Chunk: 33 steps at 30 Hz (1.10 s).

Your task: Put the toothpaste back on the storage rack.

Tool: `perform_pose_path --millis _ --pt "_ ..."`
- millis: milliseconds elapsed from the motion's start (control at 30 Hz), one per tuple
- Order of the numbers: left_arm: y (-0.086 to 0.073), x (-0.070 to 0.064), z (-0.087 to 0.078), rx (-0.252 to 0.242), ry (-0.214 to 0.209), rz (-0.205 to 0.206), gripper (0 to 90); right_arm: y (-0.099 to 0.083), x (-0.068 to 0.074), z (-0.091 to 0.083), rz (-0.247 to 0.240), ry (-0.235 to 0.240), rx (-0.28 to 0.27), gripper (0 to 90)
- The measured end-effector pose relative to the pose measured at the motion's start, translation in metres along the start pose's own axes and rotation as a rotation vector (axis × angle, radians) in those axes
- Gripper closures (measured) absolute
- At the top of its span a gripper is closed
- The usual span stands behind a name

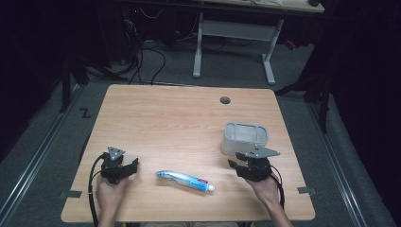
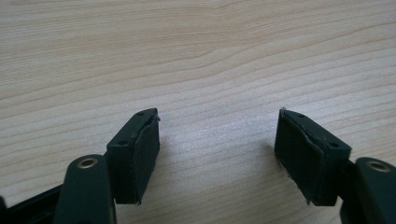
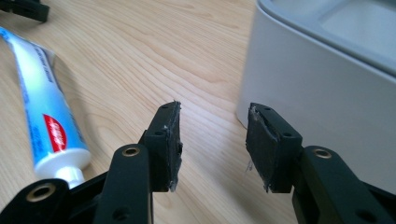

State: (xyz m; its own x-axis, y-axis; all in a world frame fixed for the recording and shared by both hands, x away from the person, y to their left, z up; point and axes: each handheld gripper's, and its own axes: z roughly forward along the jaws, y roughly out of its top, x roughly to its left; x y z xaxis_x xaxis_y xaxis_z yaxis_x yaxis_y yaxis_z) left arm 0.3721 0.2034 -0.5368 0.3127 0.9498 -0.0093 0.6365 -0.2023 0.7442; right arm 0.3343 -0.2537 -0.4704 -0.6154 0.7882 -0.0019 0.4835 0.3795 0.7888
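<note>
A blue and white toothpaste tube (image 1: 185, 180) lies flat near the table's front edge, its white cap toward the right. In the right gripper view the toothpaste tube (image 3: 44, 116) runs along the left side. A pale grey rectangular container (image 1: 244, 138) stands upright right of centre, and the same container (image 3: 327, 84) rises close ahead in the right gripper view. My left gripper (image 1: 124, 169) rests low at the front left, open wide over bare wood (image 2: 217, 140). My right gripper (image 1: 241, 166) sits just in front of the container, open with nothing between its pads (image 3: 212, 140).
The wooden table (image 1: 165, 123) has a round cable hole (image 1: 225, 100) near its far edge. Beyond it stand a white desk frame (image 1: 234, 42) and loose cables on grey carpet. The other gripper's black tip (image 3: 25, 9) peeks in at the top left of the right gripper view.
</note>
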Motion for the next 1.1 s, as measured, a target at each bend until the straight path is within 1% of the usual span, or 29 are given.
perform_pose_path --millis 67,100,167,400,533,600,667,733,900,1000,1033,1067,1100 --pt "0.000 0.000 0.000 0.000 0.000 0.000 31.4 0.003 0.002 0.001 -0.005 0.008 -0.001 54.7" --pt "0.000 0.000 0.000 0.000 0.000 0.000 31.4 0.009 0.006 0.003 -0.024 0.021 0.000 55.2" --pt "0.000 0.000 0.000 0.000 0.000 0.000 31.4 0.016 0.011 0.006 -0.039 0.043 0.004 55.2" --pt "0.000 0.000 0.000 0.000 0.000 0.000 31.3 0.036 0.027 0.017 -0.096 0.091 0.017 55.2" --pt "0.000 0.000 0.000 0.000 0.000 0.000 31.3 0.044 0.034 0.024 -0.112 0.127 0.023 55.0" --pt "0.000 0.000 0.000 0.000 0.000 0.000 31.3 0.048 0.037 0.027 -0.114 0.153 0.028 54.5" --pt "0.000 0.000 0.000 0.000 0.000 0.000 31.3 0.052 0.042 0.031 -0.127 0.173 0.032 54.2" --pt "0.000 0.000 0.000 0.000 0.000 0.000 31.3 0.056 0.047 0.034 -0.140 0.193 0.035 54.0" --pt "0.000 0.000 0.000 0.001 0.000 0.002 31.3 0.065 0.065 0.046 -0.183 0.240 0.067 53.6" --pt "0.000 0.000 0.000 0.000 0.000 0.000 31.3 0.068 0.076 0.052 -0.214 0.259 0.077 53.7" --pt "0.000 0.000 0.000 0.000 0.000 0.000 31.3 0.068 0.076 0.052 -0.214 0.259 0.077 53.7" --pt "0.000 0.000 0.000 0.000 0.000 0.000 31.3 0.070 0.083 0.056 -0.230 0.278 0.085 53.6" --pt "0.000 0.000 0.000 0.000 0.000 0.000 31.3 0.071 0.087 0.059 -0.234 0.289 0.093 53.6"
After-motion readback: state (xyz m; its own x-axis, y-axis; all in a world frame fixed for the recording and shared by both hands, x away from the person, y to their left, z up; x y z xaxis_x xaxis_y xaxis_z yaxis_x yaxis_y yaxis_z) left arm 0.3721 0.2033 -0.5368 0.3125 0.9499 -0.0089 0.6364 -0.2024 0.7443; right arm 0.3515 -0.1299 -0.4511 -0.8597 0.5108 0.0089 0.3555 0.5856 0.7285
